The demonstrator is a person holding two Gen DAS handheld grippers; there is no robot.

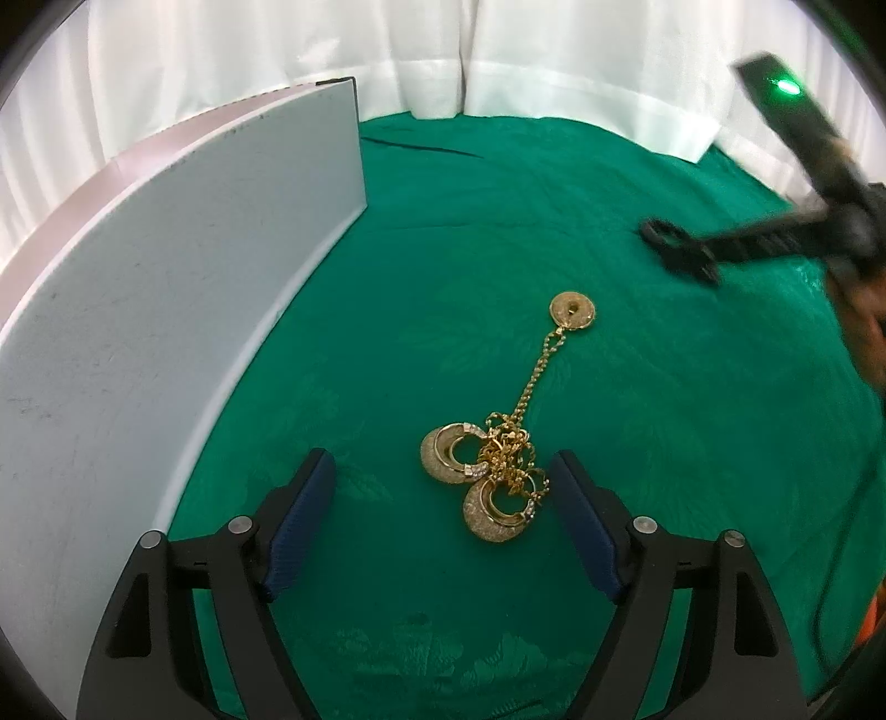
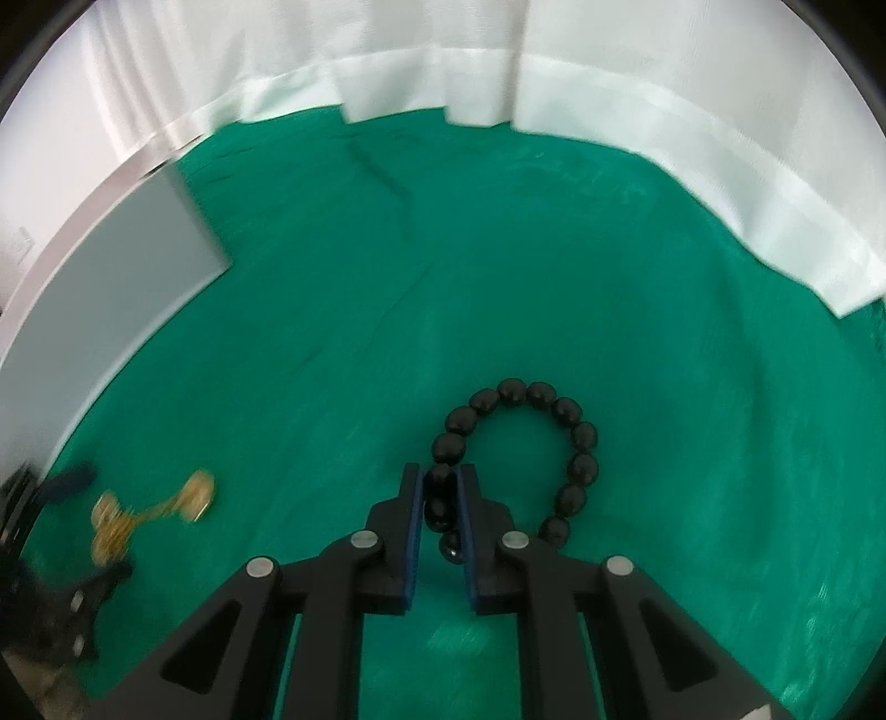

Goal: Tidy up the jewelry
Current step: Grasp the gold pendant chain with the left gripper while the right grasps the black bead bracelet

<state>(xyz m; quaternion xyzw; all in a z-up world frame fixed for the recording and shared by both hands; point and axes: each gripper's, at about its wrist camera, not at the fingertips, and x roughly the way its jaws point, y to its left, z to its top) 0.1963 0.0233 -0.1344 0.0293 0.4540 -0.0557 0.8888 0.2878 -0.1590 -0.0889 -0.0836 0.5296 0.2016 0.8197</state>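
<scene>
A gold chain with a round pendant (image 1: pixel 573 310) and two gold hoop earrings (image 1: pixel 476 487) lie tangled on the green cloth (image 1: pixel 498 221). My left gripper (image 1: pixel 443 471) is open, its blue-padded fingers on either side of the earrings, just above the cloth. My right gripper (image 2: pixel 442 487) is shut on a black bead bracelet (image 2: pixel 576 432), whose loop hangs forward of the fingers over the cloth. The right gripper also shows blurred in the left wrist view (image 1: pixel 681 249). The gold jewelry shows blurred in the right wrist view (image 2: pixel 149 509).
A white box lid or board (image 1: pixel 166 304) stands at the left on the cloth, also in the right wrist view (image 2: pixel 127 288). White curtains (image 1: pixel 443 50) hang behind the table. A cable (image 1: pixel 841 531) runs at the right edge.
</scene>
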